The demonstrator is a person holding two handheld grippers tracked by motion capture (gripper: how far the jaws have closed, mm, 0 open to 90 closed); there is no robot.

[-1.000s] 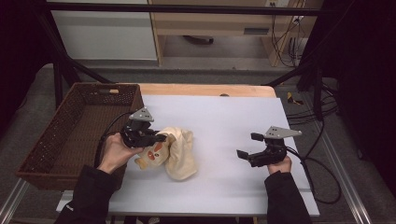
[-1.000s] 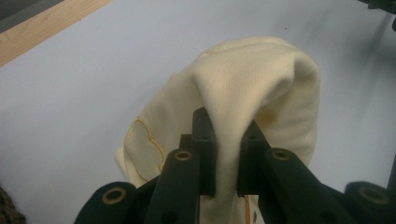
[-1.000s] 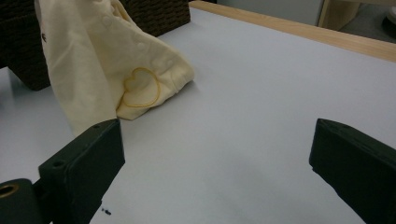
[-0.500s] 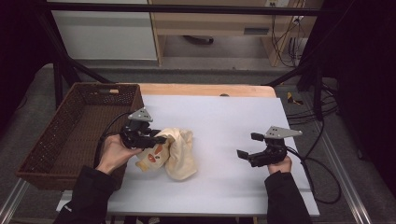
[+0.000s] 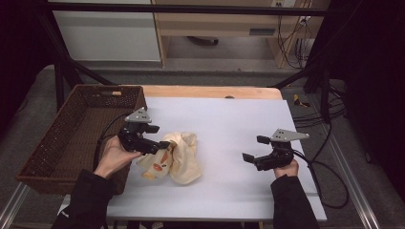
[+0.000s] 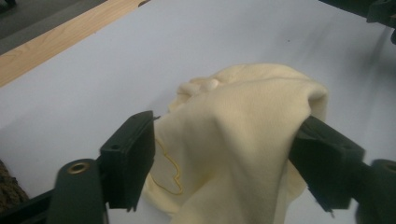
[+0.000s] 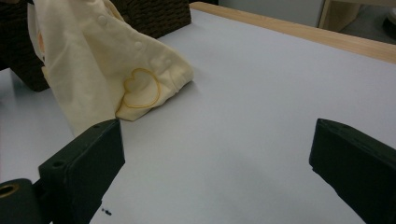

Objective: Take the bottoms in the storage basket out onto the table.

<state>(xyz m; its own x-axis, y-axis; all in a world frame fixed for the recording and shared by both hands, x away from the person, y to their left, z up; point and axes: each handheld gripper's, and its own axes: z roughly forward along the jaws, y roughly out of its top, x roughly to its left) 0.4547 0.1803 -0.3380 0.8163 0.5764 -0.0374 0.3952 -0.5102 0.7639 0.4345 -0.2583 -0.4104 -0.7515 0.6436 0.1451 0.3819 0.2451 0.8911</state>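
Note:
A cream baby garment with an orange print lies bunched on the left part of the white table. My left gripper is shut on its upper fold and holds that part a little off the surface. In the left gripper view, the cloth fills the gap between the two jaws of the left gripper. My right gripper hovers open over bare table at the right, well apart from the garment. The right gripper view shows the hanging garment, with a yellow heart outline, beyond the wide-open right gripper.
A dark wicker basket stands at the table's left edge, close behind the left hand. A wooden strip runs along the far edge. Cables trail off the right side.
The left gripper has risen slightly and drifted a little toward the basket with the garment in it. The right gripper has stayed put.

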